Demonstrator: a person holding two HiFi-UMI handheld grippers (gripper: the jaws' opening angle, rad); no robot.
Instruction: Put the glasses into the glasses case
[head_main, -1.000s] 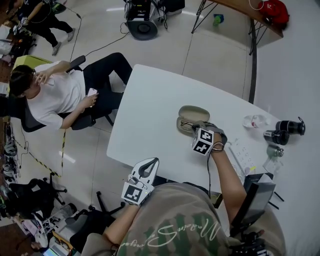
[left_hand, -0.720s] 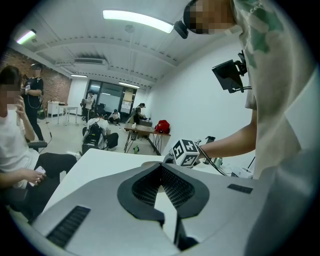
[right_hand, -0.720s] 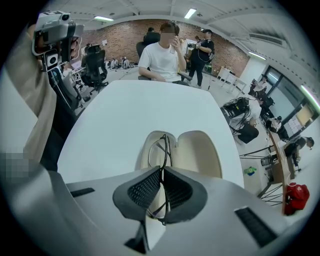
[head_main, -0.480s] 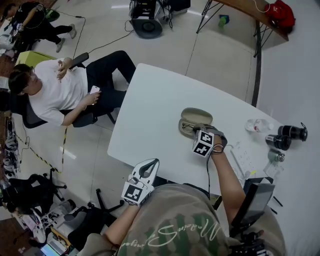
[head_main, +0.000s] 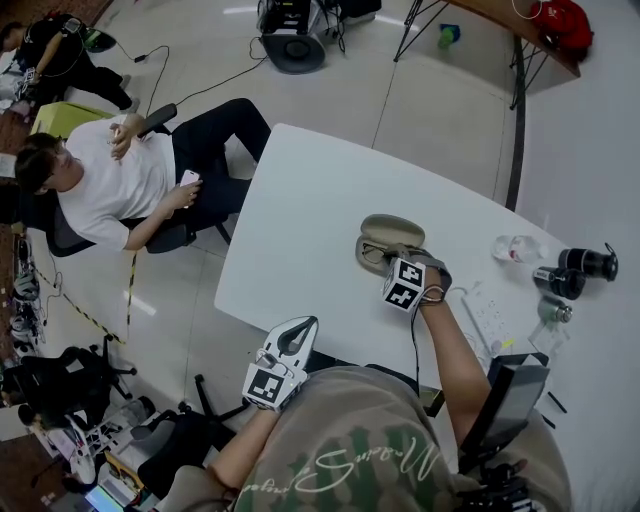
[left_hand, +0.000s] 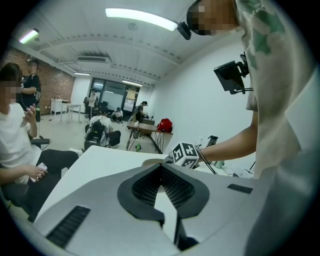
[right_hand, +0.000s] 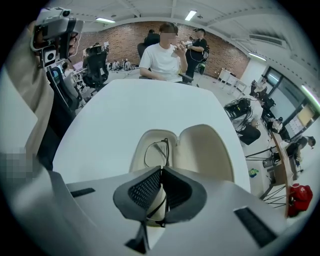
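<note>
A beige glasses case (head_main: 392, 231) lies open on the white table (head_main: 300, 220), its two halves side by side. Thin-framed glasses (head_main: 373, 252) rest in the half nearer me. My right gripper (head_main: 393, 257) is down at the case's near edge, shut on the glasses frame. In the right gripper view the wire frame (right_hand: 156, 151) runs from the case half (right_hand: 202, 150) back between the jaws of the right gripper (right_hand: 161, 173). My left gripper (head_main: 303, 326) hangs off the table's near edge, shut and empty. Its own view shows the left gripper (left_hand: 161, 168) pointing at the marker cube (left_hand: 184, 155).
A person in a white shirt (head_main: 110, 180) sits on a chair left of the table. At the table's right end stand black cups (head_main: 585, 262), a clear plastic item (head_main: 515, 247) and a white power strip (head_main: 490, 315). A black device (head_main: 510, 400) hangs at my right side.
The grippers, glasses and case hold their places. Only the seated person's raised hand has shifted a little.
</note>
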